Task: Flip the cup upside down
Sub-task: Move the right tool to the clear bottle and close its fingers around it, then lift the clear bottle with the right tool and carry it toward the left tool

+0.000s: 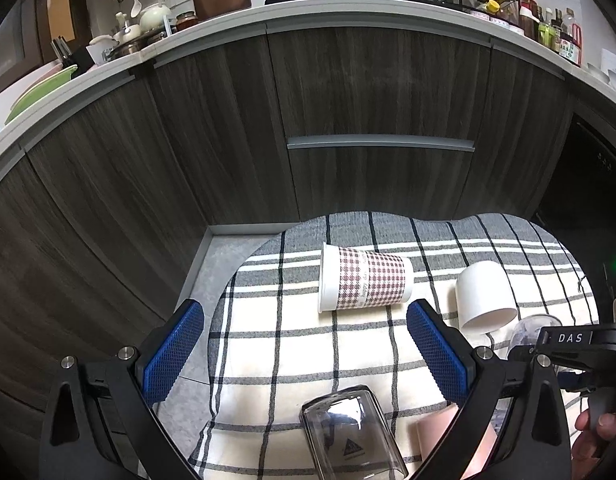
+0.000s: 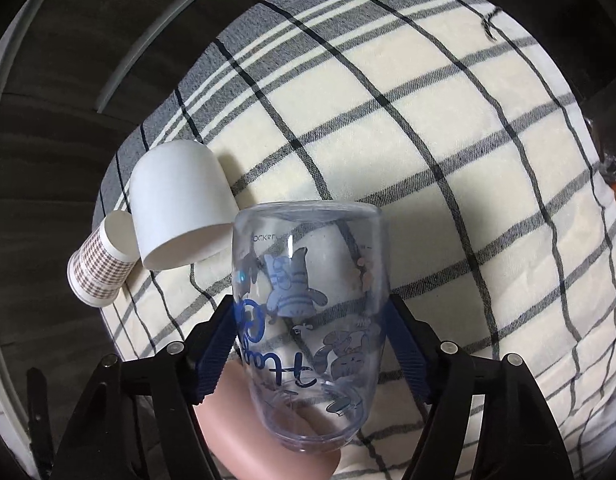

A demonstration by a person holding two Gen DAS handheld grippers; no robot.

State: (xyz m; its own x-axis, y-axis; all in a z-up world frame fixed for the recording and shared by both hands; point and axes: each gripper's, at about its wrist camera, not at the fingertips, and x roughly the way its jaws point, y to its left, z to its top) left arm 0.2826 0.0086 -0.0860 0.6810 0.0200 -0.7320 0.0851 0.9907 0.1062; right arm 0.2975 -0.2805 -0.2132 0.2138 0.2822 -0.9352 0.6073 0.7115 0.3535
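My right gripper (image 2: 310, 344) is shut on a clear plastic cup (image 2: 308, 304) printed with blue cartoon cats. The cup is held upside down, base away from me, above the checked cloth (image 2: 428, 140). It also shows in the left wrist view (image 1: 534, 330) beside the right gripper. My left gripper (image 1: 303, 340) is open and empty above the cloth. A houndstooth paper cup (image 1: 364, 278) lies on its side just beyond it. A white cup (image 1: 484, 298) stands upside down to its right. A clear glass (image 1: 350, 436) stands inverted between the left fingers, near the camera.
A pink cup (image 2: 263, 436) lies under the held cup and also shows in the left wrist view (image 1: 440, 436). Dark wood cabinets (image 1: 348, 120) rise behind the cloth. The counter (image 1: 267, 10) above carries pots and bottles. Grey floor (image 1: 215, 268) shows to the left.
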